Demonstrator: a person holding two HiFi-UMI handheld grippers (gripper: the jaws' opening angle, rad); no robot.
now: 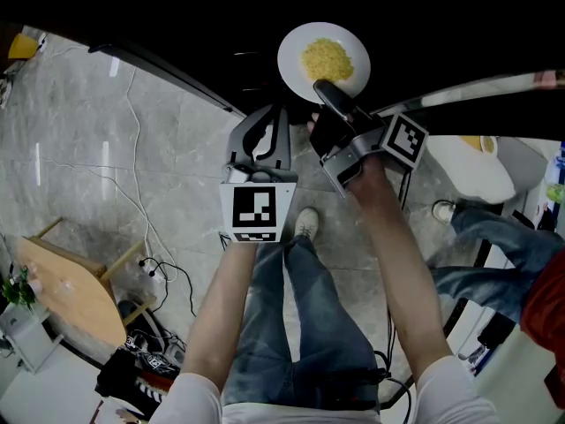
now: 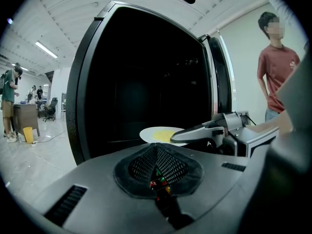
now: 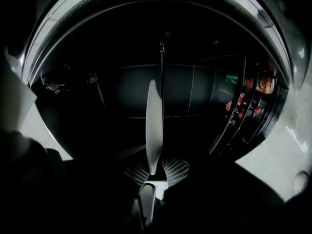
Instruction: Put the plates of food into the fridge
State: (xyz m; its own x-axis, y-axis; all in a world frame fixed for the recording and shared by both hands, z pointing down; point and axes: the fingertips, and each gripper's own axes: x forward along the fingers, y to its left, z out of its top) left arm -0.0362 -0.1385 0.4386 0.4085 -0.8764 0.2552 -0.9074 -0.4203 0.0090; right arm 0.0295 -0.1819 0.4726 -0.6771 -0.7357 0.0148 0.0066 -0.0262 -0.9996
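Observation:
A white plate [image 1: 323,60] with a heap of yellow food [image 1: 327,58] hangs inside the dark fridge opening [image 1: 221,25]. My right gripper [image 1: 328,95] is shut on its near rim. In the right gripper view the plate [image 3: 153,121] shows edge-on, pinched between the mesh pads [image 3: 175,169], with the black fridge interior [image 3: 122,91] behind it. My left gripper [image 1: 263,122] is shut and holds nothing, just left of the right one at the fridge's mouth. In the left gripper view, the plate [image 2: 160,134] and right gripper [image 2: 207,130] show just ahead.
Fridge door shelves with bottles [image 3: 253,94] stand at the right. A person in a red shirt [image 2: 278,67] stands beside the door, jeans-clad legs [image 1: 485,237] at right. A wooden table [image 1: 66,290] and floor cables [image 1: 159,276] lie at left on the marble floor.

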